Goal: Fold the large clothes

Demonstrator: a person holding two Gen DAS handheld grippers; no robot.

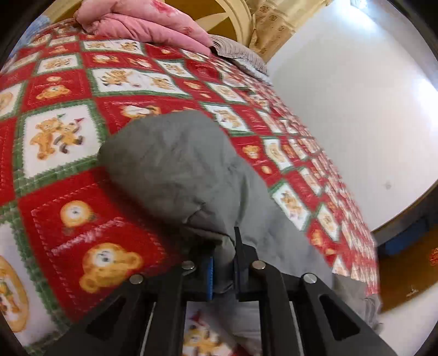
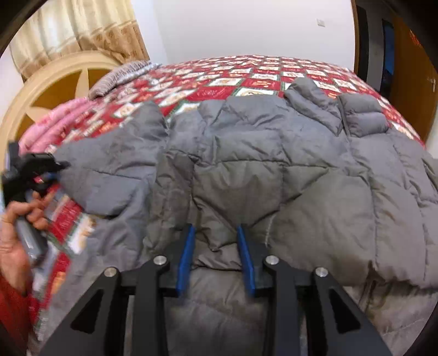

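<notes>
A large grey quilted puffer jacket (image 2: 273,164) lies spread across the bed. My left gripper (image 1: 223,263) is shut on the end of one grey sleeve (image 1: 175,167), which bulges up in front of it. The left gripper also shows in the right wrist view (image 2: 58,169) at the far left, pinching that sleeve end, with the person's hand below it. My right gripper (image 2: 216,238) is over the jacket's lower body, its blue fingers (image 2: 186,257) apart with a puffed fold of grey fabric between them.
The bed has a red, green and white teddy-bear blanket (image 1: 68,131). A folded pink quilt (image 1: 142,24) and a grey striped pillow (image 2: 117,76) lie at the headboard (image 2: 54,82). A white wall (image 1: 356,123) and a wooden door (image 2: 410,82) flank the bed.
</notes>
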